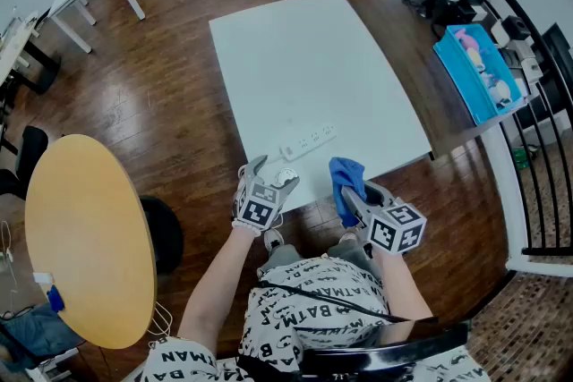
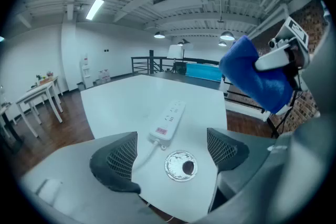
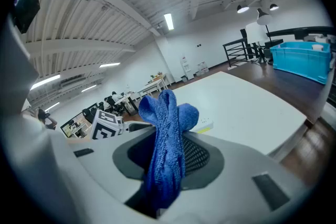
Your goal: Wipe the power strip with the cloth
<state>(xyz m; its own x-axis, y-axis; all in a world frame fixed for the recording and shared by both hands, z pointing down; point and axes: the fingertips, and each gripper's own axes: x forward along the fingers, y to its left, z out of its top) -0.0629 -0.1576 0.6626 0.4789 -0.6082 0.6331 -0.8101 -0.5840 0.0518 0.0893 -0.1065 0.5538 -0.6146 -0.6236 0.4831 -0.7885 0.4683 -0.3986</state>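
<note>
A white power strip (image 1: 309,140) (image 2: 169,121) lies near the front edge of the white table (image 1: 304,58), its cord running toward me. My left gripper (image 1: 269,179) (image 2: 170,155) hovers just short of the strip's near end, jaws wide open with nothing between them. A blue cloth (image 1: 346,181) (image 3: 167,144) (image 2: 254,80) is bunched upright in my right gripper (image 1: 356,199) (image 3: 170,160), which is shut on it, at the table's front edge right of the strip.
A round metal grommet (image 2: 180,166) (image 1: 286,177) sits in the tabletop by the strip's cord. A round yellow table (image 1: 85,237) stands at the left. A blue bin (image 1: 479,67) and black railing (image 1: 537,103) are at the right.
</note>
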